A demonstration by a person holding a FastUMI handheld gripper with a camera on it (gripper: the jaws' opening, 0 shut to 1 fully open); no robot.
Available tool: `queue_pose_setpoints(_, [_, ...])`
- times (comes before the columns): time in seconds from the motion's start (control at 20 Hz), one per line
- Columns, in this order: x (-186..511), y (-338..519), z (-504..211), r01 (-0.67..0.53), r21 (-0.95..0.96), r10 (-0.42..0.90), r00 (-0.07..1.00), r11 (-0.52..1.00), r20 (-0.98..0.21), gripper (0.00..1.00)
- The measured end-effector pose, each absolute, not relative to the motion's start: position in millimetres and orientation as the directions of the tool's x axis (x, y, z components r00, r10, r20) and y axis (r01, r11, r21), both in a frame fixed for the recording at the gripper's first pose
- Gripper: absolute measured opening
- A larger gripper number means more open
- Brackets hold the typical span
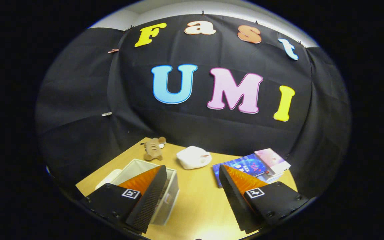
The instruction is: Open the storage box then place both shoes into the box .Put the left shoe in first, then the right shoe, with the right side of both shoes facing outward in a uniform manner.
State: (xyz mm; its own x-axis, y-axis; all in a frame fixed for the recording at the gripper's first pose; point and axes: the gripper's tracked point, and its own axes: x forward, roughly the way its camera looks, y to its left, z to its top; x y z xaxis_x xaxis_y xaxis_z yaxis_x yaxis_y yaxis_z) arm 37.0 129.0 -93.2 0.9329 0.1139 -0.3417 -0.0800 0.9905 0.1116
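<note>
Storage box [170, 186] on worktop [195, 203], partly behind left finger, top apparently open. White shoe [193, 157] beyond, between plush toy [153, 149] and books [255, 165]. Jaws spread wide, empty. Step likely: fetching first shoe. Next: advance, straddle shoe, close.

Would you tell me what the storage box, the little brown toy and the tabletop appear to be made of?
Storage box: likely translucent plastic, with pale glossy walls. Brown toy: seemingly plush fabric, soft and matte. Tabletop: probably wood or laminate, smooth with a light sheen. The tool hangs open above it.
</note>
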Motion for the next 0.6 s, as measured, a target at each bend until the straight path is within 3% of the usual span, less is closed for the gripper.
queue_pose_setpoints(0.3, [7.3, 56.0, -71.4, 0.02, 0.023, -0.013, 0.969, 1.0, -0.245, 0.98])
queue_pose_setpoints(0.6, [-23.8, 3.2, -79.7, 0.132, 0.016, -0.125, 0.963, 0.991, -0.238, 0.98])
